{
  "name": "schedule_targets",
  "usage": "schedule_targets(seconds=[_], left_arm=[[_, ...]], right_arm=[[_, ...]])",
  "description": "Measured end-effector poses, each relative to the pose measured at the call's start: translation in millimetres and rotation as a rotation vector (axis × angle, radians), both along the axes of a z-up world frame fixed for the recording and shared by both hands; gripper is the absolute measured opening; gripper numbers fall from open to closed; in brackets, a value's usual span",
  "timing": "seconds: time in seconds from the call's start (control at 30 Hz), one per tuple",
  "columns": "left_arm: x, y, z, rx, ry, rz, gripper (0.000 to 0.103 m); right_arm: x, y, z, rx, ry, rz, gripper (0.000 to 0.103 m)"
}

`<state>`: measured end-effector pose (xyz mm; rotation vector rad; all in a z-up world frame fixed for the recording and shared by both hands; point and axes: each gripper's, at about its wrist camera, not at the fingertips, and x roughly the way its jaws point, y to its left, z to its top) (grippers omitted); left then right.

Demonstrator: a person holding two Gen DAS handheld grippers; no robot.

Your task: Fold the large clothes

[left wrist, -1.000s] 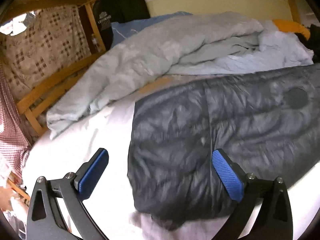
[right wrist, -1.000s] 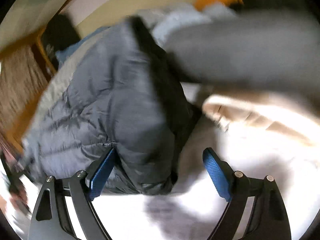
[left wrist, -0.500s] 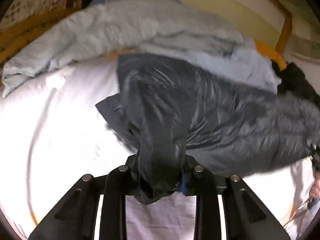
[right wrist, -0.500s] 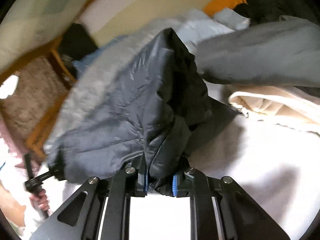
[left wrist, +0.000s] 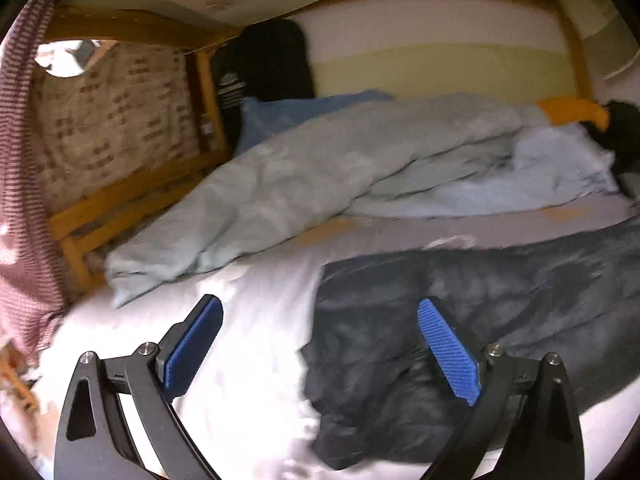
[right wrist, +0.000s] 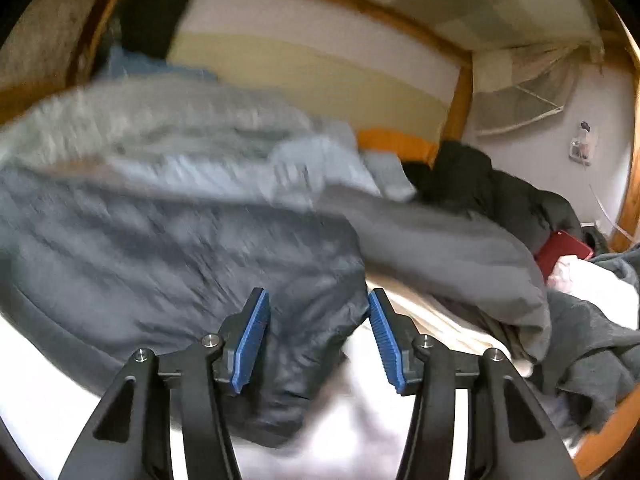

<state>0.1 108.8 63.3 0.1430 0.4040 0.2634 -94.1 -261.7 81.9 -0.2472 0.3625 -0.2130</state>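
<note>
Released, dark jacket (left wrist: 460,320) lies beneath both opening tongs (left wrist: 320,352).

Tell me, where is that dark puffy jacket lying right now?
The dark puffy jacket lies flat on the white sheet, in front of the pale blue duvet; the right-hand view shows it lower left.

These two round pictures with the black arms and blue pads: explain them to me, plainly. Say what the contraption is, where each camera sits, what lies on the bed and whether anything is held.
A person holds a two-fingered tool in each hand, each with a wide-angle camera looking along its fingers. One picture is from the left tool, the other from the right tool. On the white sheet lies a dark puffy jacket; behind it are a pale grey duvet and more clothes. Both tools are opening. The left holds nothing. A jacket corner lies between the right tool's blue pads, apparently not pinched.
</note>
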Motion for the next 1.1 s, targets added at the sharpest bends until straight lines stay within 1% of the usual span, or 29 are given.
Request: schedule_targets(seconds=[0.03,0.1,0.13,0.17,0.2,0.23,0.27,0.3,0.33,0.37,0.43,0.47,0.5,0.53,0.6,0.7,0.77,0.87,0.93,1.03,1.1], left_arm=[[5,-2,3,0.002,0.003,-0.002,0.098],[14,-8,11,0.023,0.004,-0.027,0.098],[18,-10,15,0.027,0.0,-0.053,0.098],[23,-11,17,0.021,0.004,-0.078,0.097],[31,-12,18,0.01,0.016,-0.103,0.093],[41,-14,16,-0.005,0.045,-0.131,0.091],[53,-15,11,-0.016,0.088,-0.14,0.087],[60,-17,8,-0.024,0.125,-0.135,0.083],[72,-14,1,-0.029,0.155,-0.116,0.082],[82,-10,-8,-0.024,0.171,-0.09,0.081],[98,1,-24,-0.043,0.204,-0.062,0.08],[107,8,-32,-0.072,0.223,-0.058,0.077],[114,12,-38,-0.099,0.233,-0.058,0.076],[122,17,-42,-0.129,0.232,-0.061,0.076],[137,21,-49,-0.15,0.232,-0.07,0.077],[158,22,-65,-0.19,0.268,-0.071,0.08],[167,22,-78,-0.228,0.304,-0.061,0.081],[169,19,-85,-0.221,0.338,-0.059,0.083],[168,21,-86,-0.228,0.343,-0.047,0.085],[168,23,-86,-0.245,0.34,-0.051,0.086],[164,25,-83,-0.253,0.311,-0.06,0.085]], right_arm=[[-2,10,7,0.005,-0.031,0.031,0.053],[-15,28,24,-0.022,-0.084,0.114,0.052],[-14,39,29,-0.033,-0.088,0.134,0.05],[-14,44,33,-0.034,-0.075,0.142,0.044],[-2,49,34,-0.018,-0.028,0.157,0.041],[15,49,31,0.025,0.043,0.172,0.036],[28,44,27,0.063,0.088,0.17,0.034],[49,37,20,0.117,0.145,0.145,0.034],[74,27,9,0.183,0.218,0.101,0.034],[90,18,-2,0.243,0.266,0.091,0.034],[114,6,-16,0.318,0.327,0.085,0.034],[126,4,-22,0.339,0.36,0.076,0.033],[138,4,-30,0.355,0.389,0.07,0.033],[148,3,-35,0.365,0.401,0.058,0.033],[167,5,-43,0.369,0.425,0.027,0.033],[183,4,-60,0.344,0.42,0.026,0.033],[188,1,-65,0.355,0.417,0.028,0.033],[192,0,-68,0.363,0.411,0.028,0.033],[194,2,-71,0.356,0.412,0.028,0.033],[194,2,-72,0.354,0.407,0.028,0.034],[192,1,-71,0.354,0.408,0.028,0.034]])
